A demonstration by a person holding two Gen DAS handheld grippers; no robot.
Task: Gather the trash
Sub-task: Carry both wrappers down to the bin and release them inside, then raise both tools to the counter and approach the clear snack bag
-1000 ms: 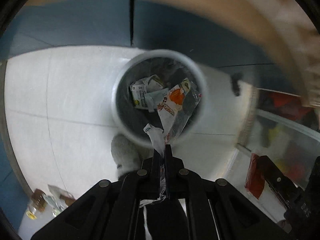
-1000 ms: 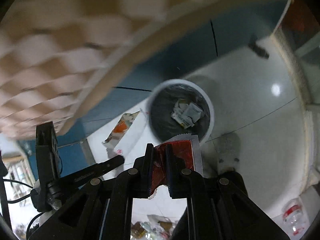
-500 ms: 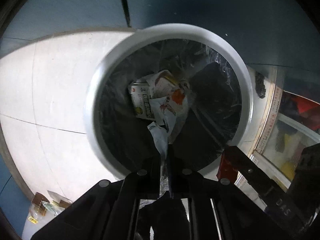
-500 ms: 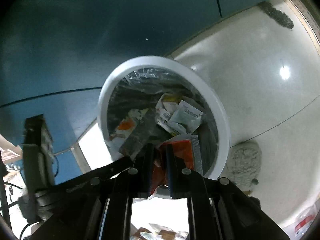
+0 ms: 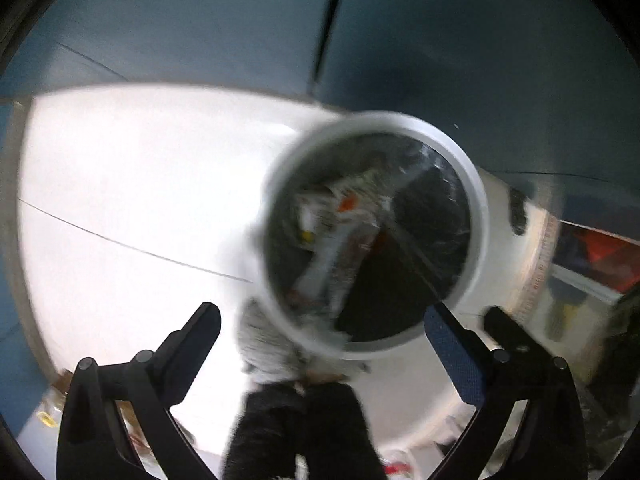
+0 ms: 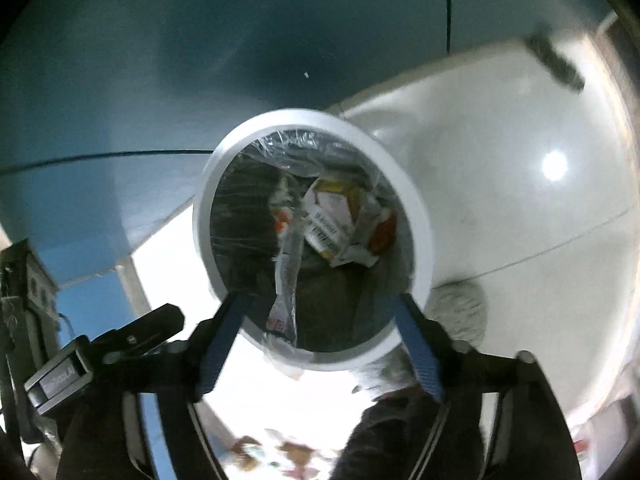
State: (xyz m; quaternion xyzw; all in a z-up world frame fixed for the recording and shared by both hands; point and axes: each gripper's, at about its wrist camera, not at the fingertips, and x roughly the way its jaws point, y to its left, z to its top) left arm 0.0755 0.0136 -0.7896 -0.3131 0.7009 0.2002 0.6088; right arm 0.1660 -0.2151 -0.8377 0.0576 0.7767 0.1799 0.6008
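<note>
A round bin with a white rim [image 5: 478, 216] [image 6: 425, 232] and a black liner stands on the floor below both grippers. My left gripper [image 5: 322, 314] hangs over its near rim, jaws opening wide and empty. A white and orange wrapper [image 5: 344, 216] lies blurred inside the bin. My right gripper [image 6: 320, 304] is also opening over the near rim, with nothing pressed between its blue pads [image 6: 416, 344]. A clear wrapper [image 6: 286, 272] hangs loose inside the bin below them, beside a crumpled carton [image 6: 332, 220] and a red scrap [image 6: 385, 232]. One black finger of the left gripper [image 6: 160, 320] shows at the left.
Blue wall panels [image 6: 200, 60] rise behind the bin. A grey fuzzy slipper [image 5: 268, 344] [image 6: 460, 312] sits against the bin on the white tiled floor [image 5: 140, 180]. Loose litter [image 6: 280, 452] lies near the bottom edge. A dark strip [image 6: 554, 64] lies farther off.
Both grippers were shut on wrappers and now stand open and empty. The left wrapper and the red right wrapper have dropped into the bin. The left view has swung left and is blurred.
</note>
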